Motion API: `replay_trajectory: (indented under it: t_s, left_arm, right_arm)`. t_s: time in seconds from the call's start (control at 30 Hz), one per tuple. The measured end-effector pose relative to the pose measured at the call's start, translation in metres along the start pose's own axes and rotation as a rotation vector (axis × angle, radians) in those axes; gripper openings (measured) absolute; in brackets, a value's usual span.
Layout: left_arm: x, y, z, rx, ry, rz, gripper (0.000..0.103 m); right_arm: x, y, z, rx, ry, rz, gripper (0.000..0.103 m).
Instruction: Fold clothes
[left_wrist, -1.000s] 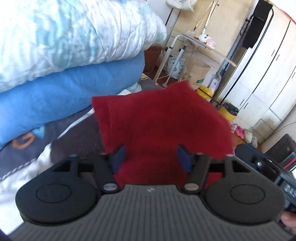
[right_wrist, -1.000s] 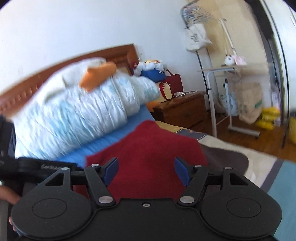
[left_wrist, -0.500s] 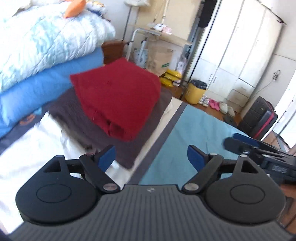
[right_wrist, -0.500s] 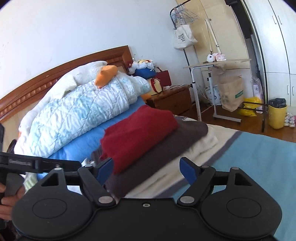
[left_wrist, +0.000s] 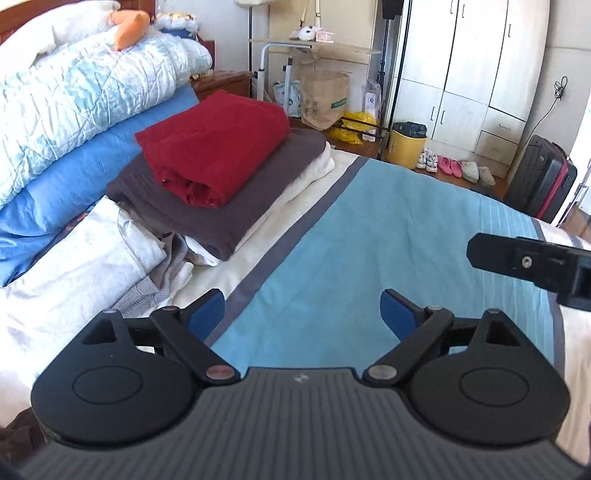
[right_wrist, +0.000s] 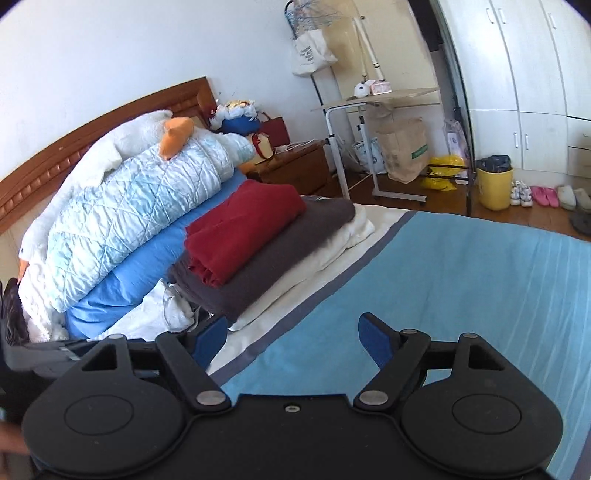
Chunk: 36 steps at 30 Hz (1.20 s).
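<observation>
A folded red garment (left_wrist: 214, 144) lies on top of a folded dark grey garment (left_wrist: 236, 210), which rests on a folded cream one (left_wrist: 295, 177), stacked on the bed. The stack also shows in the right wrist view, with the red garment (right_wrist: 243, 229) on the grey one (right_wrist: 273, 258). My left gripper (left_wrist: 303, 314) is open and empty, held back over the blue bedspread (left_wrist: 388, 258). My right gripper (right_wrist: 291, 339) is open and empty, also back from the stack. Loose white and grey clothes (left_wrist: 110, 258) lie left of the stack.
Rolled quilts, light blue (left_wrist: 85, 92) over blue (left_wrist: 74, 166), lie behind the stack by the headboard (right_wrist: 74, 147). Beyond the bed stand a side table (right_wrist: 376, 99), paper bag (right_wrist: 402, 151), yellow bin (right_wrist: 495, 184), wardrobe (left_wrist: 480, 55) and suitcase (left_wrist: 539, 184).
Both grippers have let go of the red garment and pulled back from the stack, jaws opened wide. The red garment now lies folded on the grey one.
</observation>
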<state>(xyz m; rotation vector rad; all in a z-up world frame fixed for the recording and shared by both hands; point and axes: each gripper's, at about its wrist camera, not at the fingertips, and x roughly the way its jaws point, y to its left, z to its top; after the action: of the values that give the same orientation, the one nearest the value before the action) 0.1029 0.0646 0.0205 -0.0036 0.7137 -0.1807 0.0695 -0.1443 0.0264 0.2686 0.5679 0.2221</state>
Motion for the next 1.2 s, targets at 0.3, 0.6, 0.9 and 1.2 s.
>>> replay_trajectory:
  t_s: [0.3, 0.6, 0.9, 1.2]
  left_arm:
    - [0.015, -0.026, -0.026, 0.045, 0.009, 0.018, 0.101]
    - [0.022, -0.029, -0.028, 0.028, -0.057, 0.038, 0.103]
    - [0.025, -0.035, -0.035, 0.068, -0.073, 0.013, 0.103]
    - [0.02, -0.038, -0.037, 0.087, -0.093, 0.037, 0.103]
  right_arm:
    - [-0.008, -0.024, -0.035, 0.036, 0.02, -0.089, 0.084]
    - [-0.011, -0.017, -0.035, -0.009, 0.005, -0.14, 0.088]
    - [-0.006, -0.01, -0.035, -0.065, 0.039, -0.226, 0.089]
    - [-0.013, -0.007, -0.037, -0.067, 0.041, -0.219, 0.089]
